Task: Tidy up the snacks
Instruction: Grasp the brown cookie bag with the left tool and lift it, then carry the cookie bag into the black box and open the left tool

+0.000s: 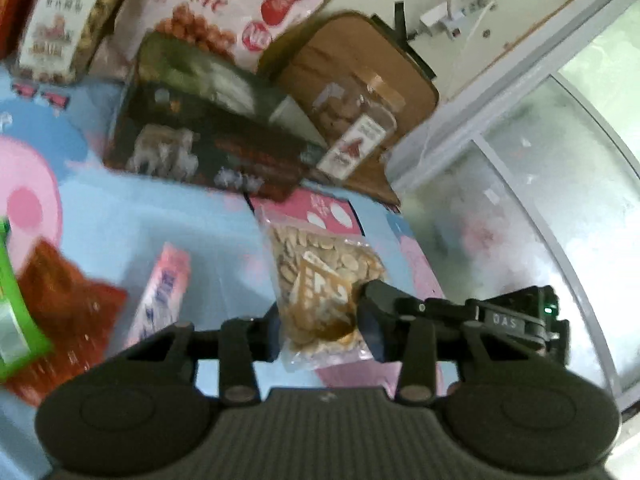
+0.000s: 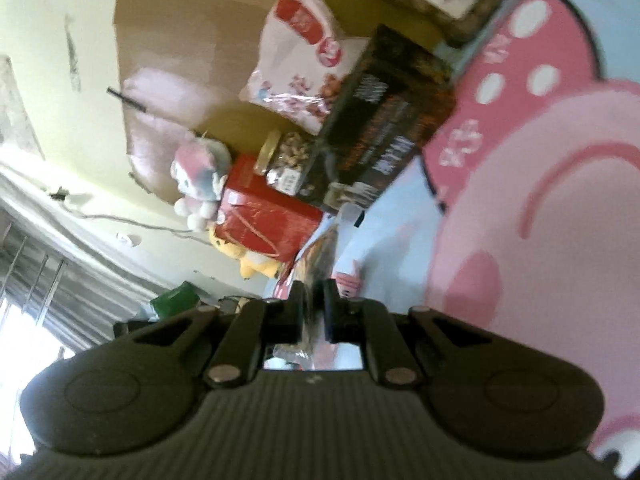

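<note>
In the left wrist view a clear bag of pale seeds with a pink header lies on the blue and pink cartoon sheet, its near end between the left gripper's fingers. The other gripper reaches in from the right and touches that bag. In the right wrist view the right gripper is shut on the edge of a thin clear bag. Behind stand a dark box, a white and pink bag, a nut jar and a nut box.
A red packet, a green packet and a pink and white stick pack lie at the left. A brown cushion leans on the wall. The right wrist view shows a red gift box and plush toys.
</note>
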Available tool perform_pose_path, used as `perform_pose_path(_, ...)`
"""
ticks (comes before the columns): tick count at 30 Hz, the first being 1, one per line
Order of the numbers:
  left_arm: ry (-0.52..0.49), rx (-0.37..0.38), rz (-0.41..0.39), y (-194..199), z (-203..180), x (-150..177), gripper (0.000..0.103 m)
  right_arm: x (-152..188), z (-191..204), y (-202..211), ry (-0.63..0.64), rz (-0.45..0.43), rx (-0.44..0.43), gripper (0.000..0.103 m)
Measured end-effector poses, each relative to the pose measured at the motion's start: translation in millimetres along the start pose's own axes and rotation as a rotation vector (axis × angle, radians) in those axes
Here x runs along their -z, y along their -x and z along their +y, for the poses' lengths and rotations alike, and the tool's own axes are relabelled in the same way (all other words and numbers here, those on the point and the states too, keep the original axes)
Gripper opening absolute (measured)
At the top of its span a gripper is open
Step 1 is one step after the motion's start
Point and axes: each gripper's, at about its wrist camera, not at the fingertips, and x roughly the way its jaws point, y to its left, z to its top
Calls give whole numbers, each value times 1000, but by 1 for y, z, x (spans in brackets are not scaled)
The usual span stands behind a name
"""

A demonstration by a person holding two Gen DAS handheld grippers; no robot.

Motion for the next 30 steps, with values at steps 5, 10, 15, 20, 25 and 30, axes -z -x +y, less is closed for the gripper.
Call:
perform_pose_path(5,-75,-84,-74,7,-10,-40,37,-27,34,-26,160,-35,46,13)
perform_pose_path(10,-136,-200,-131,-3,-8,-95,37,-67,62,-69,324,-79,125,14)
perform_pose_path(15,-160,-329,-138,-33,12,-130,40,-98,60,-118,419,-78,240,18)
perform_pose_path(20,-214,-487,-141,-54,24,-137,56,-100,55,-155,608,-120,473,40)
perform_pose_path(25,-205,-447,-151,-38,25,-125,57,-92,48,-134,592,-182,476,45)
perform_pose_path(30,-195,-370,-204,7,10,-104,56,-68,57,-96,532,-222,410,45)
